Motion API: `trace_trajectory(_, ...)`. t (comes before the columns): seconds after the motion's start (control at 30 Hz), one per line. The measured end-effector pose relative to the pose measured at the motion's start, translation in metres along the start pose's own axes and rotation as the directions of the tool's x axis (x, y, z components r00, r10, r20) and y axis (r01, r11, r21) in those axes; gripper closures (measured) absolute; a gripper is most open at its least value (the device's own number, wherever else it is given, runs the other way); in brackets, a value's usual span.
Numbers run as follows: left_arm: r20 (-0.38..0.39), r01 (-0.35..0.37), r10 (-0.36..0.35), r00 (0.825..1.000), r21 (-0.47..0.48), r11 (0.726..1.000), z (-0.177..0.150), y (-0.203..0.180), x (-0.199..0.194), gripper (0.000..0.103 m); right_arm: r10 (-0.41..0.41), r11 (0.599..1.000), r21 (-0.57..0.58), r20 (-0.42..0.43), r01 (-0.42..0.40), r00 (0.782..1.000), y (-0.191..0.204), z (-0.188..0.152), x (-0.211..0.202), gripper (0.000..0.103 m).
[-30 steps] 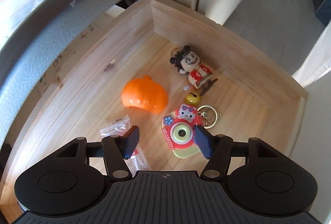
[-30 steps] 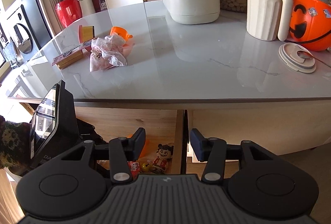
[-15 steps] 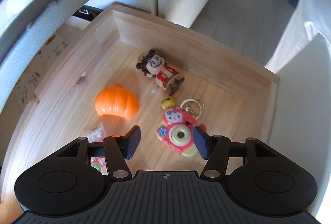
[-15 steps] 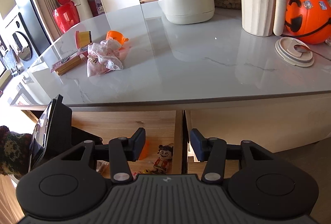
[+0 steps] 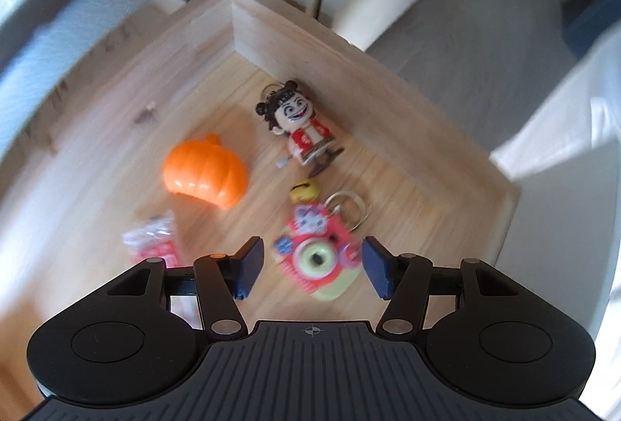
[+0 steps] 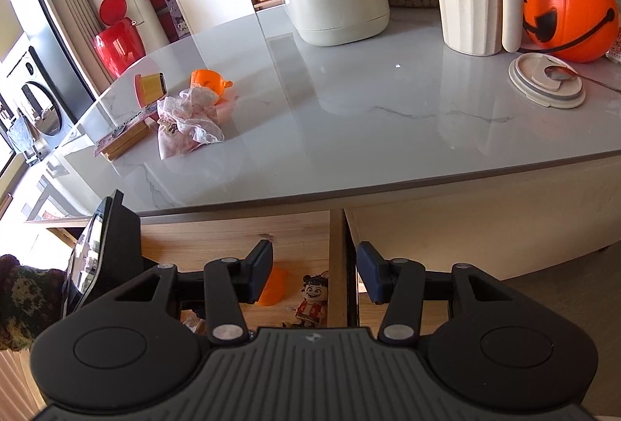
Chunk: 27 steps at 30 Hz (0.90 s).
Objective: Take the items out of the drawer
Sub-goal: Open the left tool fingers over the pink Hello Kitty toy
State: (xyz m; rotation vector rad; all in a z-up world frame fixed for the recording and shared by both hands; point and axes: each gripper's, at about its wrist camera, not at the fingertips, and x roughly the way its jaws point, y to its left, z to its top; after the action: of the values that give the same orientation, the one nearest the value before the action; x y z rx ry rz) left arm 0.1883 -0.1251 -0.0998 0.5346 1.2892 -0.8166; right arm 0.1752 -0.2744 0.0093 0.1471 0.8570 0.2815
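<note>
Here I hold my left claw (image 5: 312,267) spread wide over the blurred, seemingly camera-shaped toy (image 5: 316,258) near the drawer (image 5: 388,102) front edge, ready to straddle it; the right claw (image 6: 313,275) waits agape.

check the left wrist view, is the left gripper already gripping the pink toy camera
No, the left gripper is open, its fingers either side of the pink toy camera in the drawer with visible gaps.

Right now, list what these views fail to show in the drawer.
- Packet: left wrist view, motion blur; print unreadable.
- Toy camera: same view, blurred; lettering unreadable, contact with the left gripper unclear.
- Pumpkin: right wrist view, mostly behind the right gripper.
- Figure: legs hidden there.
</note>
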Motion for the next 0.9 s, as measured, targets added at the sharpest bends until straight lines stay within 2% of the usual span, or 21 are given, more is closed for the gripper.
trace_trajectory(0.17, -0.062, -0.091, 0.092, 0.994, 0.025, 0.996, 0.012, -0.017, 0.015, 0.041, -0.005, 1.000, -0.005, 0.000, 0.005, 1.000, 0.000, -0.001, 0.000, 0.055)
trace_trajectory(0.27, -0.106, -0.103, 0.107, 0.989, 0.043, 0.994, 0.013, -0.020, 0.022, 0.041, -0.007, 1.000, -0.004, -0.003, 0.007, 1.000, -0.001, -0.001, 0.001, 0.055)
trace_trajectory(0.33, -0.133, -0.099, 0.101, 0.986, 0.022, 0.995, 0.013, -0.017, 0.027, 0.042, -0.007, 1.000, -0.005, -0.001, 0.007, 1.000, -0.001, -0.001, 0.001, 0.055)
trace_trajectory(0.57, -0.122, -0.085, 0.077, 0.989, -0.057, 0.995, 0.016, -0.009, 0.025, 0.043, -0.023, 1.000, -0.019, 0.005, 0.023, 1.000, 0.002, -0.001, 0.002, 0.055)
trace_trajectory(0.67, -0.135, -0.050, 0.038, 0.990, -0.091, 0.995, 0.015, 0.000, 0.019, 0.045, -0.022, 0.999, -0.043, 0.035, 0.024, 0.999, 0.004, -0.001, -0.003, 0.055)
trace_trajectory(0.73, -0.083, -0.015, 0.007, 0.996, -0.088, 0.996, 0.008, 0.005, -0.001, 0.045, 0.015, 0.998, -0.069, 0.084, -0.009, 0.996, 0.007, -0.001, -0.015, 0.053)
trace_trajectory(0.8, -0.015, -0.013, 0.012, 1.000, -0.069, 0.998, -0.008, 0.008, -0.031, 0.047, 0.050, 0.993, -0.114, 0.102, -0.039, 0.994, 0.011, 0.001, -0.023, 0.043)
trace_trajectory(0.87, 0.060, -0.005, 0.008, 0.998, -0.056, 0.998, -0.032, 0.013, -0.065, 0.052, 0.059, 0.985, -0.168, 0.056, -0.049, 0.997, 0.015, 0.003, -0.019, 0.041)
trace_trajectory(0.9, 0.095, -0.008, 0.013, 0.995, -0.055, 0.998, -0.045, 0.016, -0.079, 0.053, 0.053, 0.979, -0.196, 0.002, -0.052, 0.999, 0.019, 0.006, -0.011, 0.041)
